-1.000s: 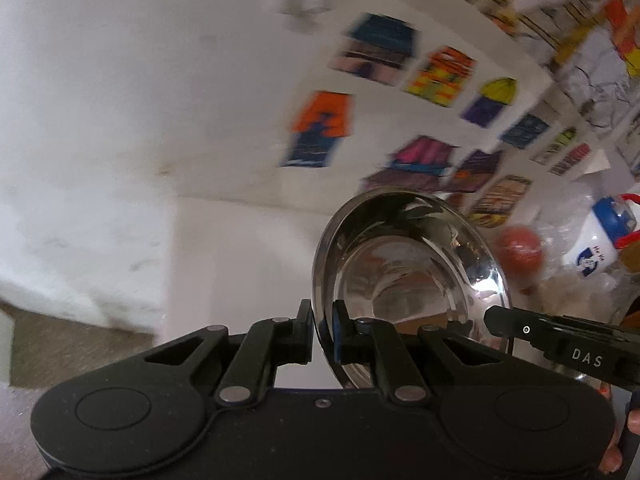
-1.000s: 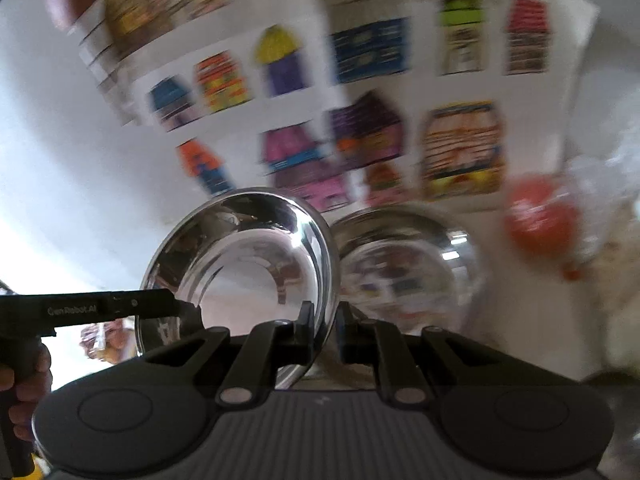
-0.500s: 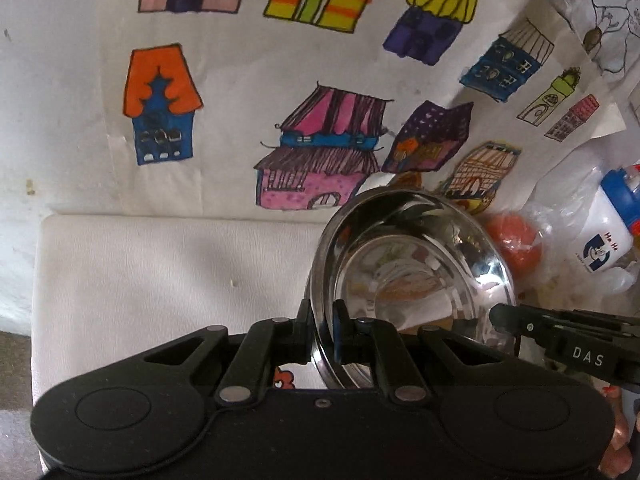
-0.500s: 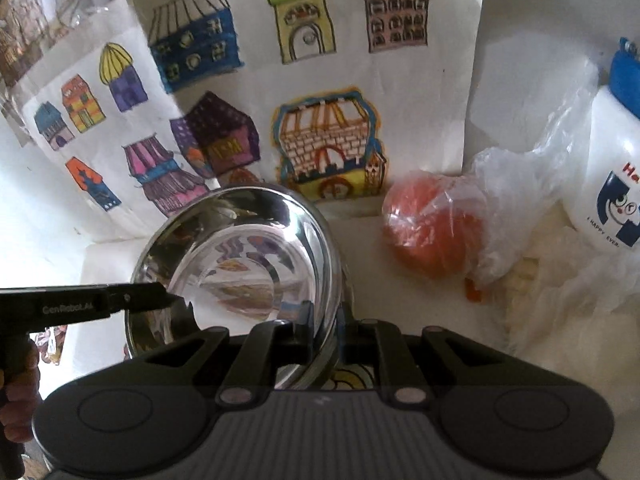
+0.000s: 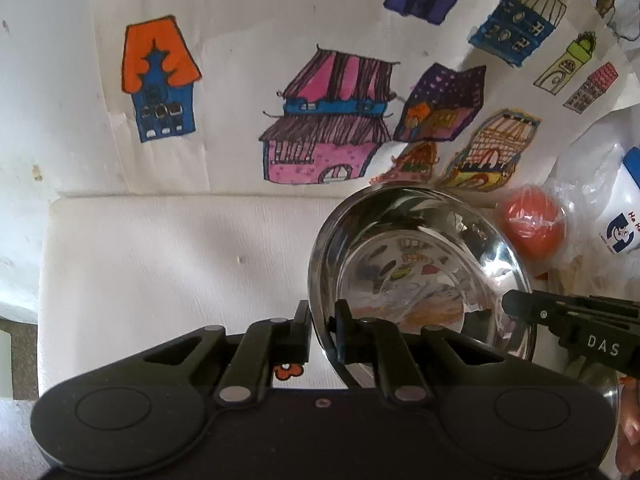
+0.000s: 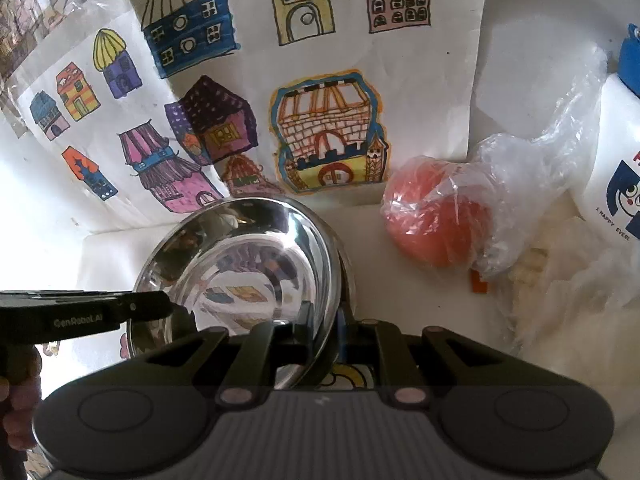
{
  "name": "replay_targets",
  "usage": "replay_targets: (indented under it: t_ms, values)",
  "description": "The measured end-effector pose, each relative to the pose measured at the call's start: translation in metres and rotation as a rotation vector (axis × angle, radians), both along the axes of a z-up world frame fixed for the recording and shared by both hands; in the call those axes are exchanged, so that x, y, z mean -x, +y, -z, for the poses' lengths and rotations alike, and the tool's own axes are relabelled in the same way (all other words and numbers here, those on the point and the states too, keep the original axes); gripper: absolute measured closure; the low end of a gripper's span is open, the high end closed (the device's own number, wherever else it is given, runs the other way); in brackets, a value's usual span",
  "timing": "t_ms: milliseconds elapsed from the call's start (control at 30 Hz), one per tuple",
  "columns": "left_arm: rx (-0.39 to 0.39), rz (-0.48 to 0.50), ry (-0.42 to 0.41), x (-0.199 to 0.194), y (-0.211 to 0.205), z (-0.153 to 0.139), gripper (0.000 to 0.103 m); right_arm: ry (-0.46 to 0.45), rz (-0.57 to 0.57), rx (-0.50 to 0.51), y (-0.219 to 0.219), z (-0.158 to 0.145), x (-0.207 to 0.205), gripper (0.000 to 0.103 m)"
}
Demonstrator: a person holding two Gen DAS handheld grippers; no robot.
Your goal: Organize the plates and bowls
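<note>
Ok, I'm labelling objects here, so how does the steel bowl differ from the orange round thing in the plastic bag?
The steel bowl is mirror-shiny and reflects the drawings; the orange round thing is dull and single-coloured. The bowl is an open, hollow dish; the orange thing is a closed, ball-like shape. The bowl is bare; the orange thing sits wrapped in a clear plastic bag. Both are round and lie in front of the sheet of house drawings.

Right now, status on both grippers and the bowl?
Left gripper and right gripper both clamped on steel bowl rim, opposite sides. Bagged orange ball close beside.
</note>
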State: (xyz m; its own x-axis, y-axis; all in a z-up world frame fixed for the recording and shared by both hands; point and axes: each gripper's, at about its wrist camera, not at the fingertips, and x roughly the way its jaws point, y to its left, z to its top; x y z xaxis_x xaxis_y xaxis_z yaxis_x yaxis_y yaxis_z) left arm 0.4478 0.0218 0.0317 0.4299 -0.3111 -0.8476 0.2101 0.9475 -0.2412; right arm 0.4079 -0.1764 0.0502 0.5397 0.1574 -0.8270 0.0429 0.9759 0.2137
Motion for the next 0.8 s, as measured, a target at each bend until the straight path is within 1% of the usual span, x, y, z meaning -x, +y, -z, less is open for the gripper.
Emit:
replay_targets:
  t_ms: [233, 367, 467, 500, 633, 700, 733, 800]
  values:
    - [0.0, -0.001, 0.003, -0.001, -0.004, 0.003, 0.089, -0.009, 0.006, 0.003, -0.001, 0.0, -0.001, 0.088]
    - [0.01, 0.004, -0.006, -0.001, -0.004, 0.002, 0.085, -0.013, 0.008, 0.008, -0.002, -0.001, 0.001, 0.078]
    - [0.01, -0.002, -0.015, 0.002, 0.001, -0.002, 0.083, -0.016, 0.006, 0.0, -0.004, 0.0, 0.003, 0.075]
    - [0.012, -0.006, -0.014, 0.003, 0.002, -0.003, 0.08, -0.018, 0.006, -0.003, -0.004, 0.0, 0.003, 0.074]
    - [0.017, -0.024, -0.019, 0.006, 0.009, -0.006, 0.072, -0.028, 0.001, 0.011, -0.001, -0.002, 0.005, 0.072]
    - [0.021, -0.034, -0.027, 0.01, 0.012, -0.01, 0.062, -0.044, 0.001, 0.006, 0.0, -0.007, 0.009, 0.065]
    - [0.021, -0.038, -0.035, 0.012, 0.014, -0.013, 0.06, -0.055, 0.002, 0.004, 0.0, -0.01, 0.011, 0.062]
    - [0.024, -0.046, -0.052, 0.018, 0.017, -0.02, 0.049, -0.08, 0.002, 0.009, 0.002, -0.017, 0.018, 0.05]
